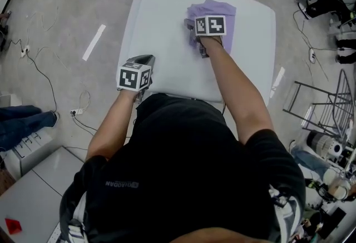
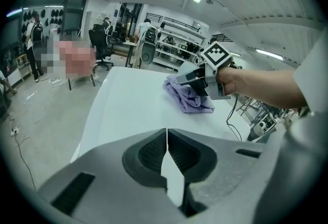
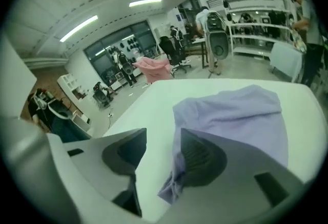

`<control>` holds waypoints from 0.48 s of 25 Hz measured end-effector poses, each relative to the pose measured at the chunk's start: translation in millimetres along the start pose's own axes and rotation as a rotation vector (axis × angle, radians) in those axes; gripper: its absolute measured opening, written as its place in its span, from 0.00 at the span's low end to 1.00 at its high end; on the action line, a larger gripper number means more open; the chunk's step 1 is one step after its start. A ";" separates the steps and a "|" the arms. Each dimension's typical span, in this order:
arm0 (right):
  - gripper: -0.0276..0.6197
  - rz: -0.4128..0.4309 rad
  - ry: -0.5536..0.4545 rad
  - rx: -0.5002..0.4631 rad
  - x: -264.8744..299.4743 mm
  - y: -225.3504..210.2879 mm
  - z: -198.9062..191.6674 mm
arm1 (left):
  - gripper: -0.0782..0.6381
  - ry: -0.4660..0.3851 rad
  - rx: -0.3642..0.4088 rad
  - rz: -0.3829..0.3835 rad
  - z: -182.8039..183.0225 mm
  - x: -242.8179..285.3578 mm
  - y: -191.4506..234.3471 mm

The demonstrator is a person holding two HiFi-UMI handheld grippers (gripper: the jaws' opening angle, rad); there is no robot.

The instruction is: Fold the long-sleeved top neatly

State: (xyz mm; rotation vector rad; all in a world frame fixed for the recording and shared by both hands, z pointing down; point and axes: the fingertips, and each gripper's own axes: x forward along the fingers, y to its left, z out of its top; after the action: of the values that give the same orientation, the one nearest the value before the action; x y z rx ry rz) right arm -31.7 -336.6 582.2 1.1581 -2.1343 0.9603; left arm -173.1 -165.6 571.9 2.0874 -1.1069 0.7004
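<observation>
We are standing at the near edge of a white tabletop [image 1: 161, 25] with a pair of tongs in each hand. The long-sleeved top [image 1: 218, 9], a lilac one, is lying bunched in a loose heap on the far right part of the tabletop, well away from its near edge.

We are holding the right tongs [image 1: 196, 29] at the near side of that heap, pointing away from us and downward. In the right gripper view the right tongs [image 3: 160, 142] are standing wide open. A rumpled edge of the top [image 3: 241, 115] is reaching in between the jaws and lying against the inner face of the right-hand jaw, while the other jaw is standing clear of the cloth, over bare tabletop [image 3: 148, 110]. The pads are not pinching anything.

We are holding the left tongs [image 1: 147, 60] over the near left corner of the tabletop, well apart from the top. In the left gripper view the left tongs [image 2: 166, 142] are closed, pad against pad, with nothing between them. Beyond them that view is showing the top [image 2: 190, 101] and the right tongs [image 2: 183, 78] at the far side of the tabletop [image 2: 128, 107].
</observation>
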 end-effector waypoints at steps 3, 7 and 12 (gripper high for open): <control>0.33 -0.001 -0.076 -0.085 -26.2 -2.7 6.5 | 0.12 -0.001 0.001 -0.008 1.8 2.8 1.4; 0.27 0.001 -0.170 -0.078 -74.4 -22.3 -8.9 | 0.12 0.011 0.012 -0.025 6.9 12.5 -7.3; 0.30 -0.033 -0.063 -0.147 -87.5 -32.0 -71.4 | 0.12 0.029 0.050 -0.052 12.5 26.1 -18.3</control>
State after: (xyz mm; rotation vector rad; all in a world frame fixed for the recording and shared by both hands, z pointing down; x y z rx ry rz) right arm 47.0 -250.0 573.8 1.1602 -2.1876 0.7476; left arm -142.6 -180.4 577.0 2.1330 -1.0255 0.7377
